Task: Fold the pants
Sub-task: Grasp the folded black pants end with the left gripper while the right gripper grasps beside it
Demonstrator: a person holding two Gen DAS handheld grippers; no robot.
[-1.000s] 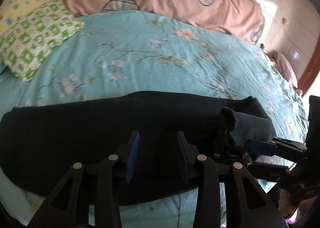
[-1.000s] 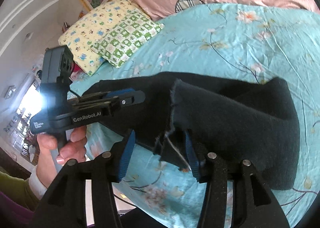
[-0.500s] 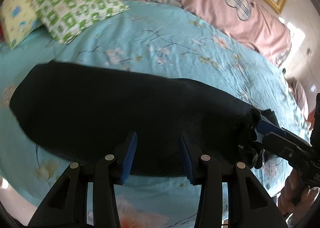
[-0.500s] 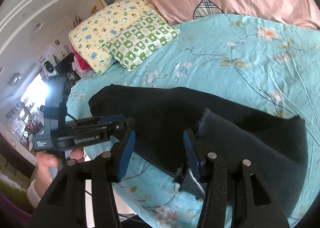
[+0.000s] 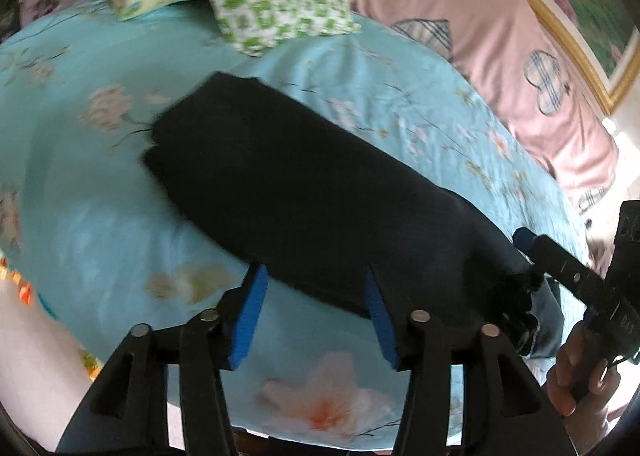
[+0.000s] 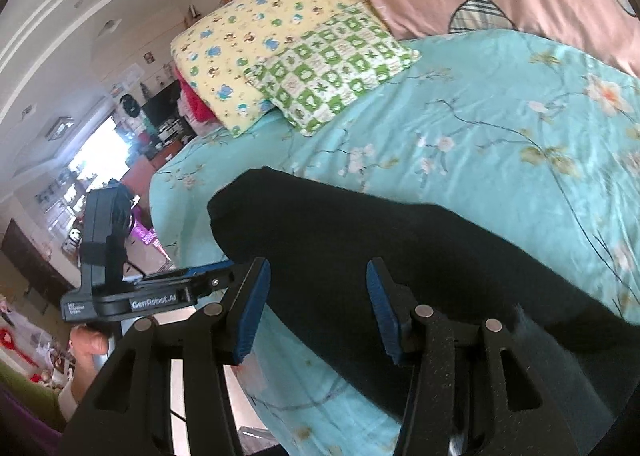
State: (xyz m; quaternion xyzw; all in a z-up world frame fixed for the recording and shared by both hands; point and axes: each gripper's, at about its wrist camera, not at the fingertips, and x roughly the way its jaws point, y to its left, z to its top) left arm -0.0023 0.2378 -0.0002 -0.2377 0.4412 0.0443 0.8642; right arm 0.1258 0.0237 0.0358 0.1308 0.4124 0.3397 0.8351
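Left wrist: pants now slanting.

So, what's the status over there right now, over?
Left gripper fingers opening, nothing pinched. Right gripper open over black pants. Pants stretched along the bed. Pillows well clear.

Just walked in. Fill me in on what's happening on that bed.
A person is folding black pants on a bed with a turquoise floral sheet, holding a two-finger tool in each hand. The pants lie in a long band across the sheet. The left tool is opening, nothing between its pads. The right tool hangs open over the pants, gripping nothing. Two patterned pillows sit at the head of the bed.
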